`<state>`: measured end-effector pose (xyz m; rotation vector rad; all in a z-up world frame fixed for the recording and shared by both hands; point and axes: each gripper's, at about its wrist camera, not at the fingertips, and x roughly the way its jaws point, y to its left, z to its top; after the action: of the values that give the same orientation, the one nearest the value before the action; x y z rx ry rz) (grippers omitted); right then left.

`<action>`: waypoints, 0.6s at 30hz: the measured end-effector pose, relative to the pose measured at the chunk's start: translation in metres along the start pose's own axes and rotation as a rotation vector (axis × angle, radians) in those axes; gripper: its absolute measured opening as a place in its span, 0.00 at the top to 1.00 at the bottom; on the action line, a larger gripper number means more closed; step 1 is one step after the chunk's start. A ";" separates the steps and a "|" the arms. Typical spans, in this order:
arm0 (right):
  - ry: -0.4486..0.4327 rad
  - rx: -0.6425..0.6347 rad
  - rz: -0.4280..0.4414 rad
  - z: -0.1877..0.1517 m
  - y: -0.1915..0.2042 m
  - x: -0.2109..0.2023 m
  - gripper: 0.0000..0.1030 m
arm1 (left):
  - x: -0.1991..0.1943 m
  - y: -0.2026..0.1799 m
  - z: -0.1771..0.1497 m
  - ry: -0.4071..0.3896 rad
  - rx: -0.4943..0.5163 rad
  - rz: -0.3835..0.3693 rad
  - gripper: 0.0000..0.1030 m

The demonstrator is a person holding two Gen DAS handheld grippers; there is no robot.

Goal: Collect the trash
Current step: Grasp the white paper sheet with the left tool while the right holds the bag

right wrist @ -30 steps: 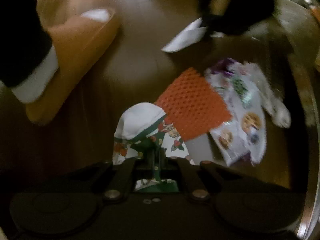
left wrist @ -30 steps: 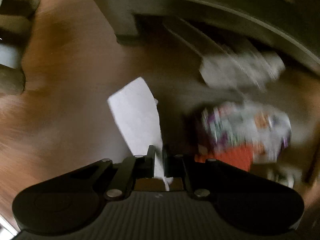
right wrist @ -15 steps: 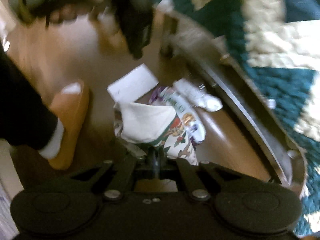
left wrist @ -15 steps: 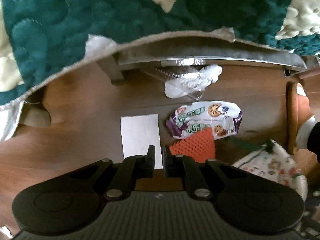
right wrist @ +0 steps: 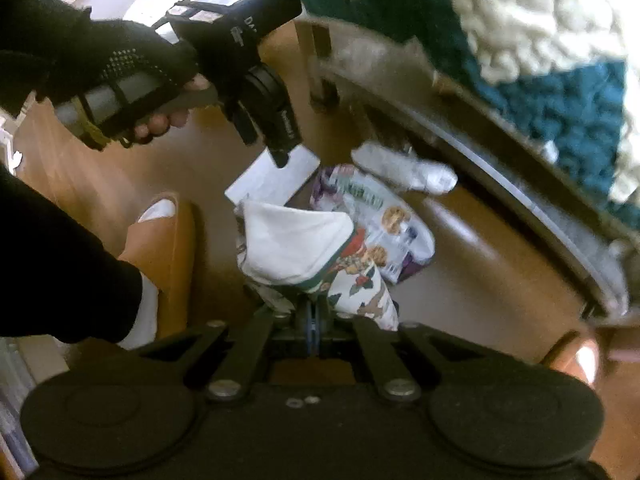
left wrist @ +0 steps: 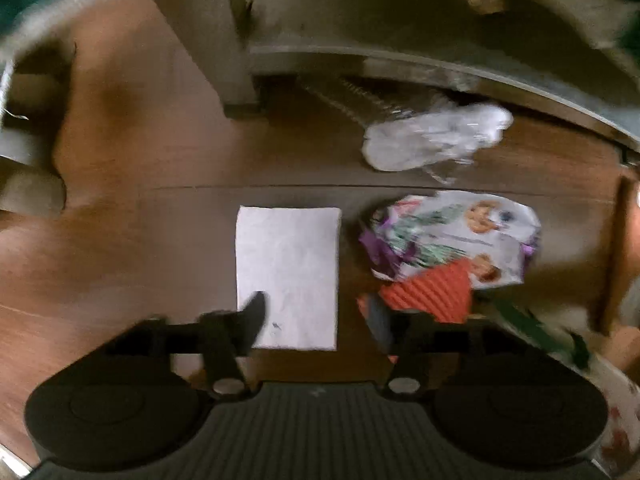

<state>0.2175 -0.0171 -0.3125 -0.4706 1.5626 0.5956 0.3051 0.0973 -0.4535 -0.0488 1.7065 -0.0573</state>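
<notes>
My left gripper (left wrist: 316, 318) points down at the wooden floor, its jaws opening. A flat white paper (left wrist: 286, 272) lies on the floor below, between the fingers, and the pads do not press it. To its right lie a printed cookie wrapper (left wrist: 452, 236), an orange mesh (left wrist: 432, 292) and crumpled clear plastic (left wrist: 432, 140). My right gripper (right wrist: 314, 316) is shut on the rim of a patterned bag (right wrist: 296, 248) with a white lining, hanging above the floor. In the right wrist view a gloved hand holds the left gripper (right wrist: 280, 148) over the white paper (right wrist: 272, 180).
A bed frame (left wrist: 440, 68) with a leg (left wrist: 236, 60) runs along the far side, and a teal and cream quilt (right wrist: 560, 60) hangs over it. A person's foot in an orange slipper (right wrist: 164, 240) stands left of the bag.
The left jaws were shut on the white paper and have parted; the paper now lies flat on the floor. The right gripper has risen and rolled with the bag.
</notes>
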 end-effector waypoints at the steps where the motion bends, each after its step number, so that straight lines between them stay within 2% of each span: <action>1: 0.014 0.014 0.014 0.001 -0.002 0.004 1.00 | 0.009 0.002 0.002 0.004 -0.009 0.004 0.36; 4: 0.048 0.049 0.054 0.005 -0.006 0.014 1.00 | 0.035 0.008 0.007 0.012 -0.056 -0.002 0.36; 9: 0.088 0.096 0.102 0.009 -0.011 0.023 1.00 | 0.065 0.012 0.011 -0.004 -0.085 0.047 0.36; 18: 0.127 0.127 0.141 0.012 -0.011 0.027 0.99 | 0.078 0.009 0.003 -0.054 -0.065 0.069 0.33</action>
<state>0.2316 -0.0161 -0.3409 -0.3085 1.7538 0.5786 0.2977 0.1008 -0.5312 -0.0392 1.6543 0.0507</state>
